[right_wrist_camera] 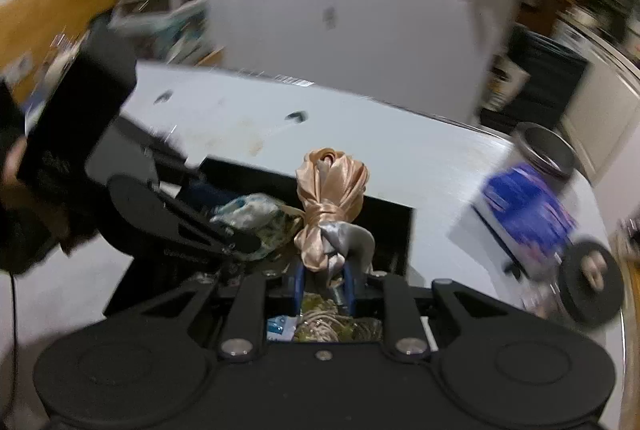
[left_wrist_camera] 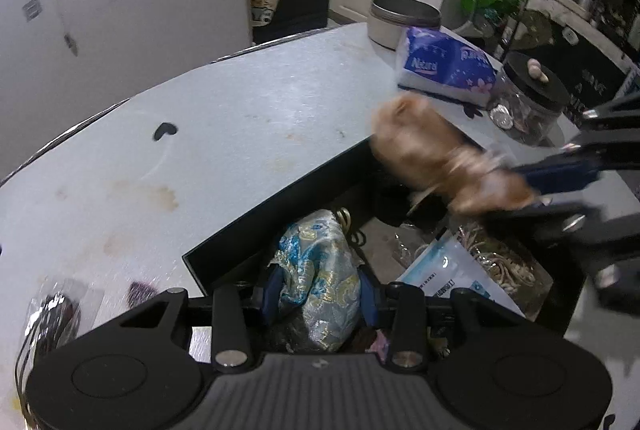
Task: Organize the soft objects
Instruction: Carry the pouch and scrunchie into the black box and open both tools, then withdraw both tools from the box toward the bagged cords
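Note:
In the left wrist view my left gripper [left_wrist_camera: 320,292] is shut on a blue and gold brocade pouch [left_wrist_camera: 320,262], held over an open black box [left_wrist_camera: 280,206] on the pale table. My right gripper [left_wrist_camera: 516,182] comes in from the right, shut on a peach satin bundle [left_wrist_camera: 428,146] that is blurred and hangs over the box's far side. In the right wrist view the right gripper [right_wrist_camera: 324,282] pinches the tied lower end of the peach bundle [right_wrist_camera: 332,190] above the box [right_wrist_camera: 392,214]. The left gripper [right_wrist_camera: 240,242] and its pouch [right_wrist_camera: 256,216] are just to the left.
Inside the box lie a white and blue packet [left_wrist_camera: 440,270] and a bag of beige cord [left_wrist_camera: 500,262]. A blue tissue pack [left_wrist_camera: 448,66], a round tin [left_wrist_camera: 400,18] and a black-lidded jar [left_wrist_camera: 532,98] stand beyond it. A plastic-wrapped item [left_wrist_camera: 52,314] lies at the near left.

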`<state>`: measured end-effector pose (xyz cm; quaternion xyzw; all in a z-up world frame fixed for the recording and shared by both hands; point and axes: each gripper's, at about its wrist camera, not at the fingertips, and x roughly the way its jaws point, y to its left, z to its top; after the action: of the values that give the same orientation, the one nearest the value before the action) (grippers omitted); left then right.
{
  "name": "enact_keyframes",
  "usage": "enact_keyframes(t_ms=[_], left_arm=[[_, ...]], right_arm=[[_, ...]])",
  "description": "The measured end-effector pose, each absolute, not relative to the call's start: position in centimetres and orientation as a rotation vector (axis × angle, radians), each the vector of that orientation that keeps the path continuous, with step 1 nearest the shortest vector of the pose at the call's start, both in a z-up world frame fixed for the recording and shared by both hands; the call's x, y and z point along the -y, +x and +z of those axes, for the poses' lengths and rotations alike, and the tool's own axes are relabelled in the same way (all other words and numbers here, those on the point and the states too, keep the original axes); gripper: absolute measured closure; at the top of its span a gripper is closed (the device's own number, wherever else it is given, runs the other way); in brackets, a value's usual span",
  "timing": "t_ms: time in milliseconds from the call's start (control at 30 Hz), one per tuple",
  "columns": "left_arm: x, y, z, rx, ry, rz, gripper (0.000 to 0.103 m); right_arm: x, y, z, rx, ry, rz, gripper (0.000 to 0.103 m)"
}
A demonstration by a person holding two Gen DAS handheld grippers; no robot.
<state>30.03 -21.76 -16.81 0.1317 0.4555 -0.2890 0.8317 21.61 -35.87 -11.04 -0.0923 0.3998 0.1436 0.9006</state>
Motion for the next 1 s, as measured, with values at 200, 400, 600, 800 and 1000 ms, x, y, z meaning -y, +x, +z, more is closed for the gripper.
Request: enact_keyframes(t_ms=[200,400,600,800,1000], left_arm=[[19.5,29.7,-15.5,-0.954,0.134,-0.569,0.054],[18.6,28.8,-14.1,-0.929,0.07,-0.55,0.065],[19.8,28.3,-14.5,-0.955,0.106,-0.558,0.088],[20.4,28.8,-16.6,-1.004,0.109,-0.525,0.091],[20.0,28.7,-16.0,-0.988,0.087,-0.51,0.09]], right_arm=[[33.8,24.1,-12.6,-0.872,-0.349,0.447,0.067],[35.1,24.8,-12.2,-0.864,-0.272,0.383,0.058],[36.9,25.6,-11.8,-0.884,-0.09,0.36,0.085],[36.4,27.8,-15.1,-0.968,-0.084,0.336,0.09],[37.2,27.2,-15.6,-0.979,-0.045,0.331,0.09]])
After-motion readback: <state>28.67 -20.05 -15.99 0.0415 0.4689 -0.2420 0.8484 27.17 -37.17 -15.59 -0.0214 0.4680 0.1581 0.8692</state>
